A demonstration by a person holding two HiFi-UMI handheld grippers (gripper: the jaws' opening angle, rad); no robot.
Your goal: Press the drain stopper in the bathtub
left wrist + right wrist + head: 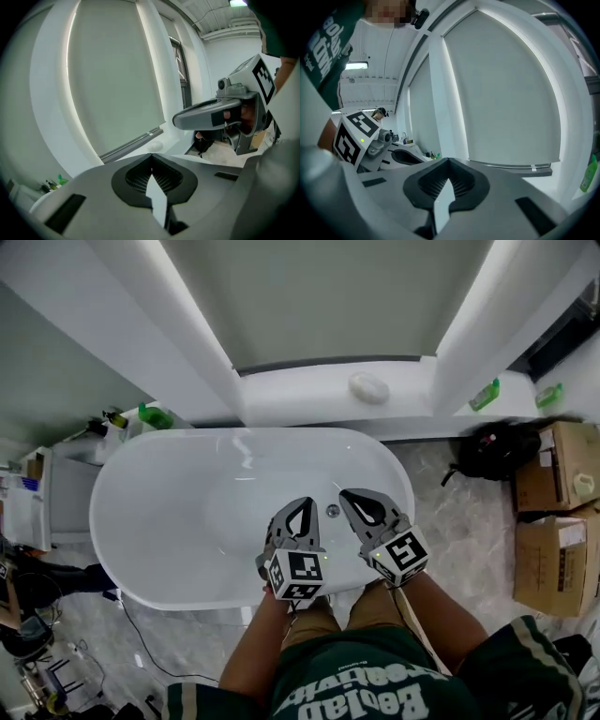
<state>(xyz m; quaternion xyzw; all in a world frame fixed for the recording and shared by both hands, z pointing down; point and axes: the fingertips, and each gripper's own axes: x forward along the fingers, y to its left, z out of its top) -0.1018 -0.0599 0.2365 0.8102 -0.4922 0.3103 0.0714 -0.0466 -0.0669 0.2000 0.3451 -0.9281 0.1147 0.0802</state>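
Left hand-held gripper (301,505) and right hand-held gripper (351,496) hover closed (both empty), flanking the drain stopper (333,511) in the bathtub (159,512).

Left gripper (302,506) and right gripper (352,499) are held side by side, just apart, both pointing forward from the body. Each gripper's fingers (101,194) meet at the tips with nothing between.

I see a big window (337,296) with a pale blind, and white posts (178,324) on each side. The floor (459,521) is grey stone. Brown boxes (553,512) and a black bag (492,451) sit on it at the right. A ceiling light (355,66) glows.
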